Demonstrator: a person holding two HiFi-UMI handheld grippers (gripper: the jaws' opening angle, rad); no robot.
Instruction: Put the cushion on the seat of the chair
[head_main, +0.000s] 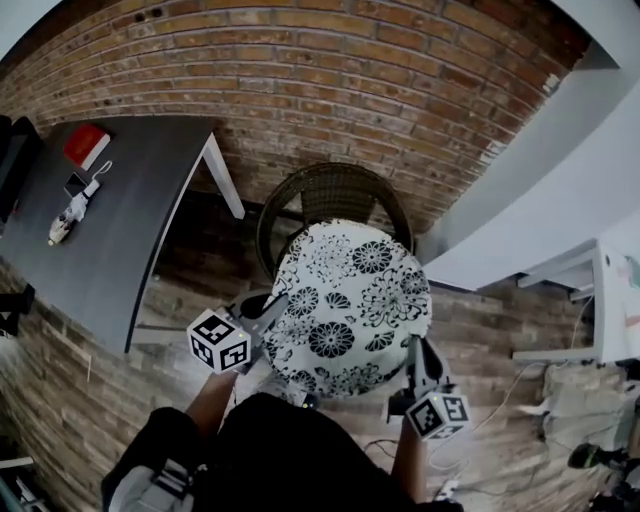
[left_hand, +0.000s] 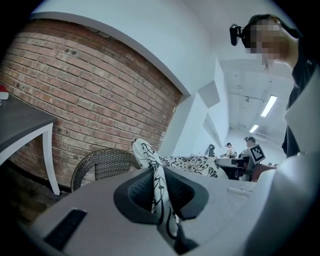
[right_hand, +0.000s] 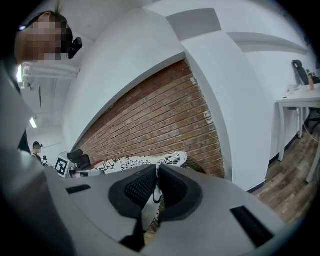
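Observation:
A round white cushion with black flowers hangs in the air between my two grippers, over the front of a dark wicker chair that stands against the brick wall. My left gripper is shut on the cushion's left edge; in the left gripper view the fabric is pinched between the dark pads. My right gripper is shut on the cushion's right edge. The chair seat is hidden under the cushion; only the backrest shows.
A dark grey table with white legs stands to the left of the chair, with a red box and a small white tool on it. A white desk stands at the right. Cables lie on the wooden floor.

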